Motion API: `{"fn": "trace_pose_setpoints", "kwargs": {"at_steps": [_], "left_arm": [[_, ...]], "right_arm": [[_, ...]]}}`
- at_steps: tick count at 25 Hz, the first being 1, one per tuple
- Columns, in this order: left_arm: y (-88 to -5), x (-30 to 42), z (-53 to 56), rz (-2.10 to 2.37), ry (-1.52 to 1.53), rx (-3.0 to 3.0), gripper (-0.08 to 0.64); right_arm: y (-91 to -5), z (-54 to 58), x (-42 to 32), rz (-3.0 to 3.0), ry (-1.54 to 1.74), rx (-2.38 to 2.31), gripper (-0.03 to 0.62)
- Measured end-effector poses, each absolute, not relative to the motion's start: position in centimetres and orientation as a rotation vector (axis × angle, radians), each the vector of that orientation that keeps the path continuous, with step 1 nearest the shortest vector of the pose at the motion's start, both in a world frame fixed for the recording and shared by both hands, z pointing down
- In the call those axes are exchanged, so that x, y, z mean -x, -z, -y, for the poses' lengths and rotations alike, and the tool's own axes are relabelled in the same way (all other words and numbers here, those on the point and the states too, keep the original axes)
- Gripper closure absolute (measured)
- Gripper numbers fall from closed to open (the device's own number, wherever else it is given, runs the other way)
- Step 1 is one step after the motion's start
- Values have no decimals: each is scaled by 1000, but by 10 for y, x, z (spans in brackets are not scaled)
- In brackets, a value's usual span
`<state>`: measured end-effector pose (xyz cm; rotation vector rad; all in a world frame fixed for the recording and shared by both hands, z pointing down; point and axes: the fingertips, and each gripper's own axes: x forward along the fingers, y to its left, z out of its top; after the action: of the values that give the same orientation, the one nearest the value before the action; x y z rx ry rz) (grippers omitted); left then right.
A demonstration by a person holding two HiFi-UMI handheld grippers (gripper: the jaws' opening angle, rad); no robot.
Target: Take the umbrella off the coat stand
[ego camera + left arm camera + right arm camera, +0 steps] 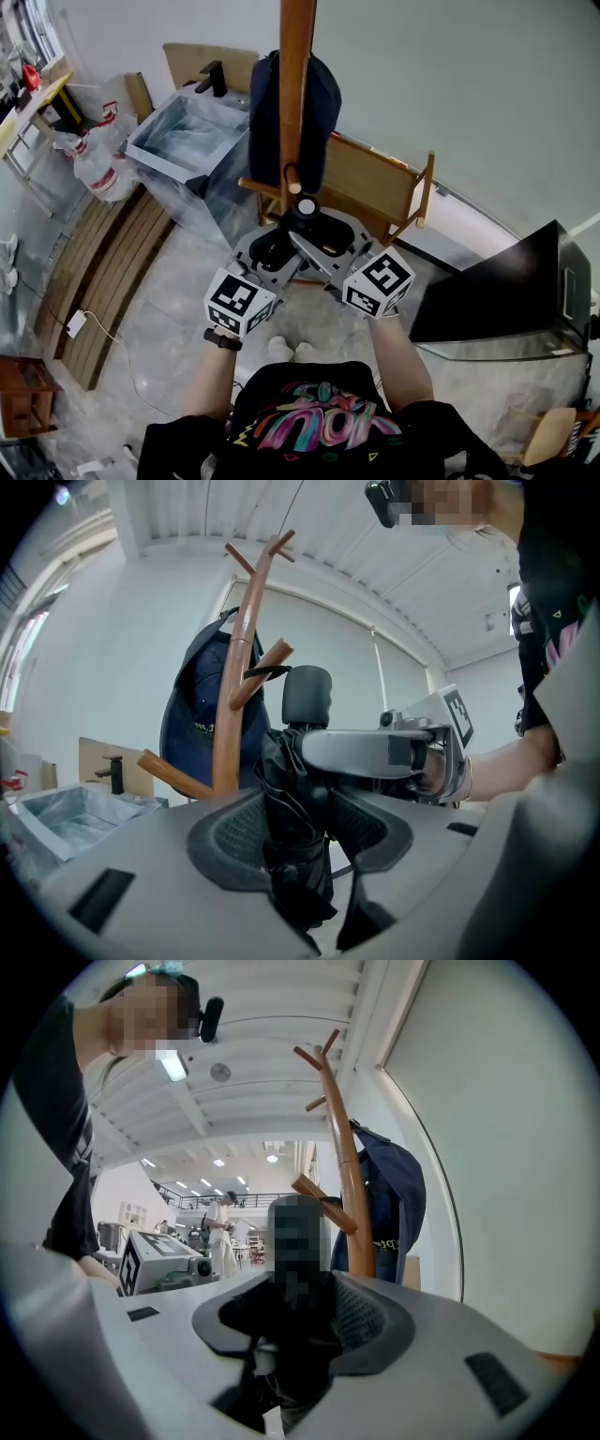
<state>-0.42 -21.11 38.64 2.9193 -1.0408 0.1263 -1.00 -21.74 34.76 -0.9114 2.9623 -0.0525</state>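
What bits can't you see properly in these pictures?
Coat stand top: head view, cut off by the upper edge.
Coat stand foot: head view, hidden under the umbrella, left gripper and right gripper.
Umbrella's handle: right gripper view, covered by a blurred patch.
Umbrella's lower end: left gripper view, hidden between the jaws.

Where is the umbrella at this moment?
The umbrella is centre frame in the head view, clamped upright between the left gripper and the right gripper, right beside the coat stand.
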Motion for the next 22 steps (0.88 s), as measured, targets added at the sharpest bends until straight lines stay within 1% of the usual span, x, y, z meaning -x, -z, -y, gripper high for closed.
{"fn": "trace_pose_setpoints", "kwargs": {"at_steps": [22], "left_arm": [[-343,-5,147,1063,-122,-2942,353]], "right_arm": [[-303,151,1,-2926,-13,840,391]]}}
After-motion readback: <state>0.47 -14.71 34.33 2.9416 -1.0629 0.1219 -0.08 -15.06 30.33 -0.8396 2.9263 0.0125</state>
